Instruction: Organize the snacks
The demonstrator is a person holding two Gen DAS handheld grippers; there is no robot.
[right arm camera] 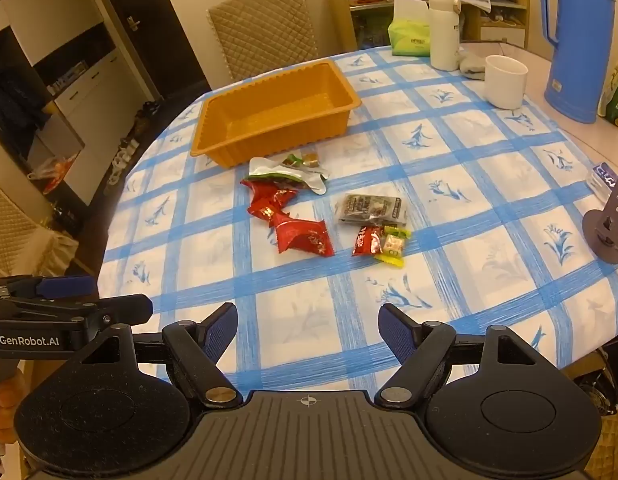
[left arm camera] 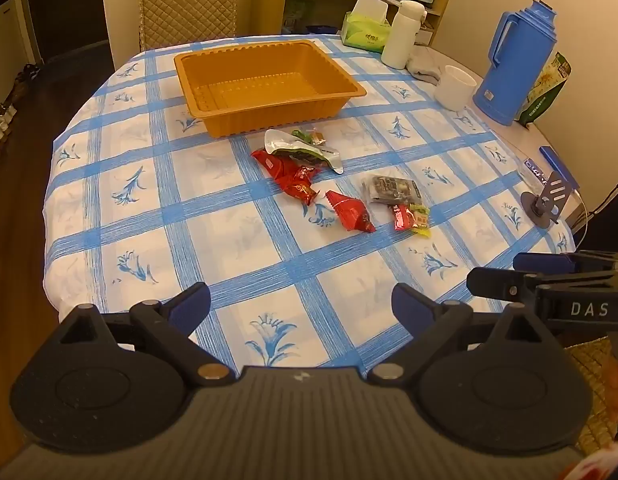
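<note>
Left view: my left tongs [left arm camera: 301,304] gape wide above the bench [left arm camera: 109,208]; snacks [left arm camera: 333,184] lie just before the tray [left arm camera: 265,84], cup [left arm camera: 455,87] and flask [left arm camera: 517,68] to its right.

Right view: right tongs [right arm camera: 308,326] wide too; snacks [right arm camera: 321,216] before the tray [right arm camera: 277,116], nothing between.

We are counting one orange tray [left arm camera: 269,84], four red snack packets [right arm camera: 305,238], one dark packet [right arm camera: 371,208], one silver pouch [right arm camera: 285,174], one white mug [right arm camera: 505,80].

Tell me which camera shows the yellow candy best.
The right wrist view. There the yellow candy lies nearer and larger, its pale middle and green-yellow ends clear, touching a small red packet. The left wrist view shows the same candy smaller and farther off, with less detail.
</note>
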